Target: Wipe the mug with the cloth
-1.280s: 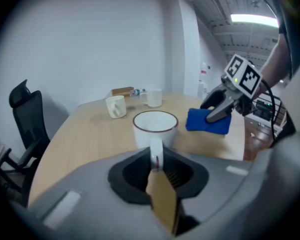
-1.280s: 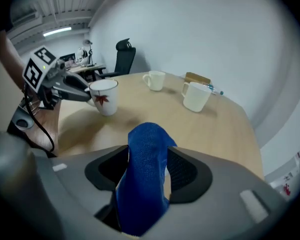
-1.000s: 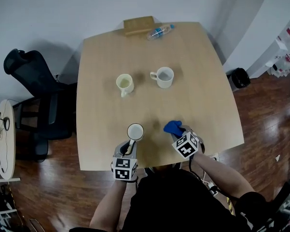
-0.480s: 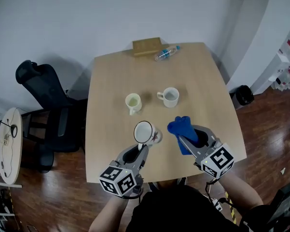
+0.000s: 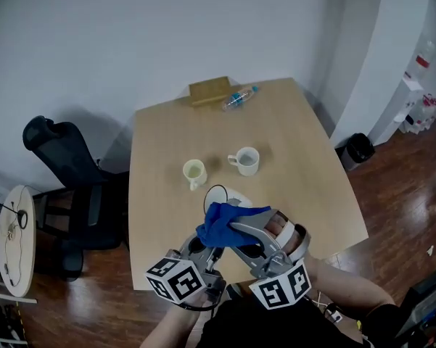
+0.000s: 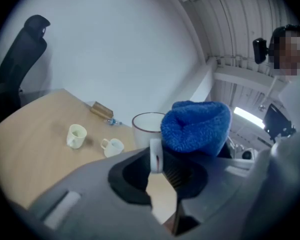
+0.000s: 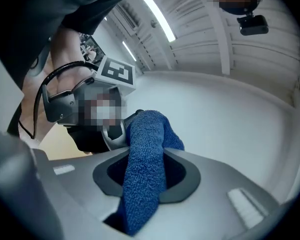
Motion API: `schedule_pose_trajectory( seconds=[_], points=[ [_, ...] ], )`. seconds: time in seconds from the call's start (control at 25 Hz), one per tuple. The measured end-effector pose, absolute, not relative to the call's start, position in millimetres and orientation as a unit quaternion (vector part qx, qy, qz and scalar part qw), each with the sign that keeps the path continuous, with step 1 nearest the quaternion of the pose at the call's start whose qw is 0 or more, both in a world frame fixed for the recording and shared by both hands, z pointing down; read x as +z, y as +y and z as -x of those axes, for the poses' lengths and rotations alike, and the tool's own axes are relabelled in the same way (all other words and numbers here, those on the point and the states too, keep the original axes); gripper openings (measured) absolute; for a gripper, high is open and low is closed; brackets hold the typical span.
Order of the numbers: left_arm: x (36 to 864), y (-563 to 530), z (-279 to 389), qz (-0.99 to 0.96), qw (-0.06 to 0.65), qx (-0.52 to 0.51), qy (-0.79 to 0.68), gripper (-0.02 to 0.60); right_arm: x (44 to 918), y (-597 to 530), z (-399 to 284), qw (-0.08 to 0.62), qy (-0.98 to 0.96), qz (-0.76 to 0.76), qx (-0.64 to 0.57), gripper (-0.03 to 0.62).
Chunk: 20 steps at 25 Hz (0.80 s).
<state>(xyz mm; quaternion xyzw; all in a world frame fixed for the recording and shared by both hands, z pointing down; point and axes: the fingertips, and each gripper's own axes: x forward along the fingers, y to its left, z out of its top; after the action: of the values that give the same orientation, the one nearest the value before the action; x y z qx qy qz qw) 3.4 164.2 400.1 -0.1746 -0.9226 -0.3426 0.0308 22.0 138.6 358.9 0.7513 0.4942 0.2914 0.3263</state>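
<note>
- My right gripper (image 7: 146,160) is nearest; its jaws are clamped on the blue cloth (image 7: 142,194), which runs up between them and bunches past the tips.
- The cloth is soft, light terry, I judge; it will fold and drag rather than push, so a grip on a bunched fold, as here, suits wiping; a loose corner would flop.
- My left gripper (image 6: 157,160) has its jaws closed on the white handle of the mug (image 6: 146,126), held up off the tabletop (image 5: 305,172) just in front of me; the cloth's bunched end lies against the mug's rim and side.
- The mug looks like enamel or glazed ware with a dark rim; stiff, smooth and likely slippery, so the handle is the sure hold; pressing hard with the cloth could turn it in the jaws.
- What shows of its inside in the head view is plain white; I judge it empty, though the cloth covers part of it.
- Farther out, two more mugs stand apart on the tabletop: a cream mug (image 5: 194,172) and a white mug (image 5: 247,160); I cannot tell whether either holds liquid.
- At the far edge lie a plastic bottle (image 5: 239,96) on its side and a wooden block (image 5: 209,90).
</note>
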Motion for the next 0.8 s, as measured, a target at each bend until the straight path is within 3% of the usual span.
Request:
schedule_pose_trajectory(
  seconds=[0.12,0.28,0.44,0.8],
  points=[
    [395.8,156.3,-7.6,0.157,0.04,-0.325,-0.932,0.064,349.2,133.1,-17.5,0.288,0.489,-0.779,0.266,0.112],
    [384.9,146.2,-15.8,0.101,0.038,-0.301,-0.948,0.064,320.6,130.9,-6.0,0.182,0.457,-0.852,0.18,0.114],
    [372.6,131.2,-27.8,0.033,0.047,-0.266,-0.962,0.066,300.9,128.7,11.8,-0.005,0.42,-0.908,0.014,0.114],
    [325.4,44.3,-46.8,-0.236,0.022,-0.221,-0.946,0.064,306.0,103.1,37.0,-0.285,0.096,-0.919,-0.254,0.114]
  ],
)
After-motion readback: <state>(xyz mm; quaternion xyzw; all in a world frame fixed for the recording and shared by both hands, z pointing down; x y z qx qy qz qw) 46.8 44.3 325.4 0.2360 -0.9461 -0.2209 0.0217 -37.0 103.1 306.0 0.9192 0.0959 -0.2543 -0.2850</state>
